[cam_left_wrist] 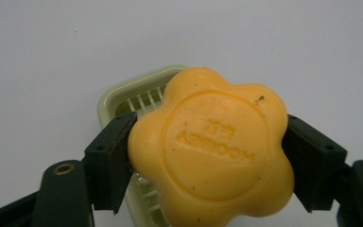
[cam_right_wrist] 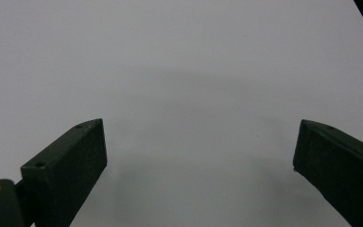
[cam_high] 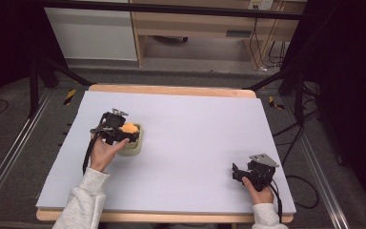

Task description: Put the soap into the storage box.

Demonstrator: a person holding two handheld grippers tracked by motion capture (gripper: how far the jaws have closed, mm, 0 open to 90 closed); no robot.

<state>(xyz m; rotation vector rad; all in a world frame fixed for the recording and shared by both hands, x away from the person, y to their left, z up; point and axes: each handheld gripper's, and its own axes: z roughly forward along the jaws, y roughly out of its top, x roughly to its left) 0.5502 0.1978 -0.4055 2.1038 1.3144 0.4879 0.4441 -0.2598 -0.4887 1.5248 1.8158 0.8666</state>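
Overhead, your left hand-held gripper (cam_high: pixel 124 131) holds the soap (cam_high: pixel 129 128) over the dish (cam_high: pixel 136 148) on the worktop (cam_high: pixel 195 138). Left gripper view: jaws clamped on soap, probably mid-placement; lower, then release. Right gripper view: right hand-held gripper (cam_right_wrist: pixel 198 165) spread, idle.

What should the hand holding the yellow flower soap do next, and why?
Probably lower it a little. The left gripper is clamped on the flower-shaped soap right over the pale green soap dish, so setting it down inside looks like the next step. The right gripper is open and holds nothing.
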